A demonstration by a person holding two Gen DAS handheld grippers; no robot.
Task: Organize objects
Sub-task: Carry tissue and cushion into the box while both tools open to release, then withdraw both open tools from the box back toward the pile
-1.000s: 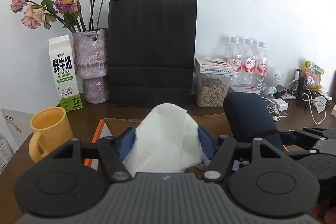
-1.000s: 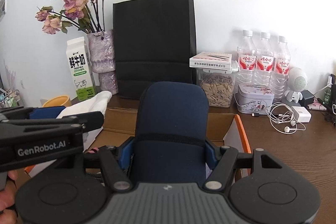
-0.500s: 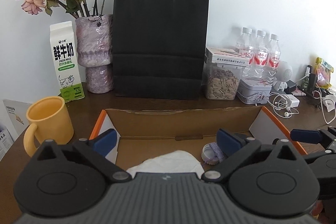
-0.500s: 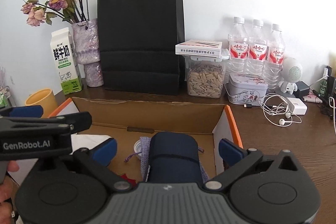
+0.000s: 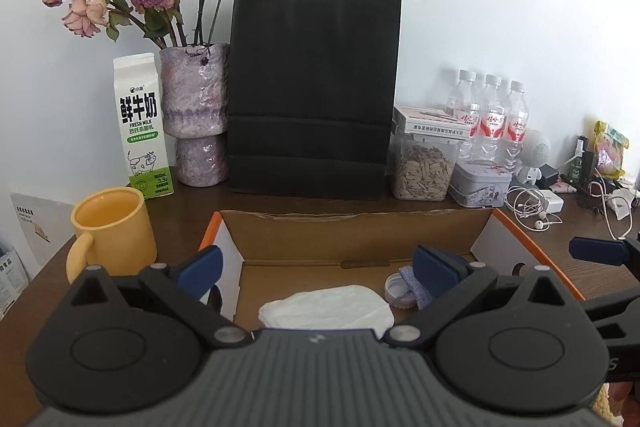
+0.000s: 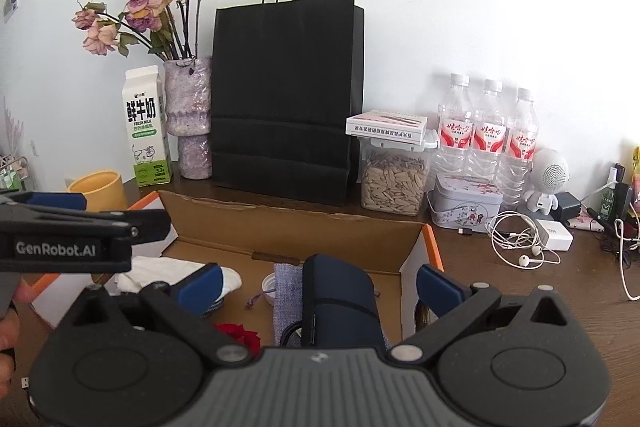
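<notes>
An open cardboard box point(image 5: 360, 231) point(image 6: 288, 223) with orange edges lies on the dark desk. Inside it rest a white folded cloth point(image 5: 326, 311) point(image 6: 160, 269), a navy case point(image 6: 340, 299), a grey-lilac pouch point(image 6: 286, 291), a bottle cap point(image 5: 394, 287) and a red flower point(image 6: 238, 333). My left gripper point(image 5: 320, 265) hangs open over the cloth, touching nothing. My right gripper point(image 6: 318, 283) stands open above the navy case, pads clear of it. The left gripper's body point(image 6: 72, 235) shows at the left of the right wrist view.
Behind the box stand a black paper bag point(image 5: 314, 91), a vase of dried roses point(image 5: 196, 115), a milk carton point(image 5: 140, 123), a seed jar point(image 5: 424, 167), three water bottles point(image 5: 490, 115) and a tin point(image 5: 480, 183). A yellow mug point(image 5: 112, 231) sits left; earphones point(image 6: 520, 243) right.
Both grippers went from shut to open. The white cloth left the left gripper and the navy case left the right one; both now lie in the box.
</notes>
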